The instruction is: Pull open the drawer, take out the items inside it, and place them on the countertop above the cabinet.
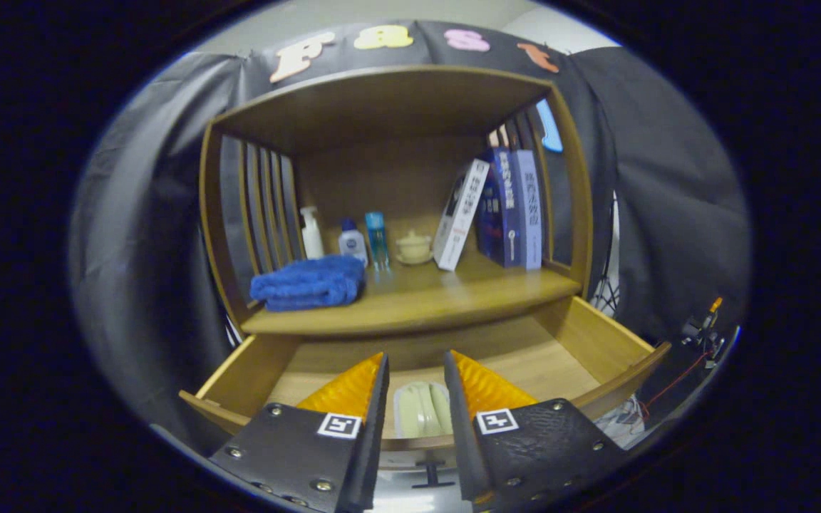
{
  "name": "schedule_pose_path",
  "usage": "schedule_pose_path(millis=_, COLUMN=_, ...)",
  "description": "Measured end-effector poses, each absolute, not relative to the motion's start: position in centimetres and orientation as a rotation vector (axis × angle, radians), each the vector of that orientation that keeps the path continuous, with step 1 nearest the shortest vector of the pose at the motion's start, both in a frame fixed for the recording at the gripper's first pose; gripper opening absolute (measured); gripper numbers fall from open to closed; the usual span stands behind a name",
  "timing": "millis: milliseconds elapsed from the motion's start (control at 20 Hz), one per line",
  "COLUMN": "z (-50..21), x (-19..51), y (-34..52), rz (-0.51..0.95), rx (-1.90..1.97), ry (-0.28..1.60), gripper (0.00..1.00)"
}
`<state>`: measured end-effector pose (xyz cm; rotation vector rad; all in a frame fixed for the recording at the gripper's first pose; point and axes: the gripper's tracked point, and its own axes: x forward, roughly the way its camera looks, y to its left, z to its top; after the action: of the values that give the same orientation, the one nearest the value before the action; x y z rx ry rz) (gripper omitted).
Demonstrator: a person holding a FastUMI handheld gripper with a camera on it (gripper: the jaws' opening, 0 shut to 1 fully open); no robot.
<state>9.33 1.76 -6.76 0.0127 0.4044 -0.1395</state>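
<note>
Drawer (599,342) pulled open; hand-held gripper (415,367) fingers apart above pale item (421,410).

gripper view: mounted on gripper (415,370), aimed forward and slightly down along its parted fingers | close above open drawer (581,335) | countertop (417,299) shelf faced head-on, near

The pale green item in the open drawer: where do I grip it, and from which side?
Probably across its long sides, coming down from above. The pale green item lies flat on the drawer floor, lengthwise between the open fingers of the gripper, so its narrow width already fits them.
</note>
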Motion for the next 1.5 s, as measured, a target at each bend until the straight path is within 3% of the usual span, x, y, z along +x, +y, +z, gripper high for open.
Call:
schedule_pose_path(millis=200, z=-10.6, x=10.9, y=1.5, rz=-0.204, rx=0.048, ry=0.664, gripper=0.45)
schedule_pose_path(millis=750, z=-18.3, x=12.9, y=0.2, rz=-0.269, rx=0.061, ry=0.995, gripper=0.45)
schedule_pose_path(millis=800, z=-18.7, x=12.4, y=0.3, rz=-0.259, rx=0.041, ry=1.02, gripper=0.35)
schedule_pose_path(millis=850, z=-17.9, x=13.0, y=0.2, rz=-0.248, rx=0.022, ry=0.999, gripper=0.25)
schedule_pose_path(millis=1050, z=-17.8, x=13.2, y=-0.1, rz=-0.256, rx=0.008, ry=0.967, gripper=0.14)
schedule_pose_path(millis=1500, z=-12.3, x=12.3, y=-0.3, rz=-0.265, rx=0.042, ry=0.821, gripper=0.14)
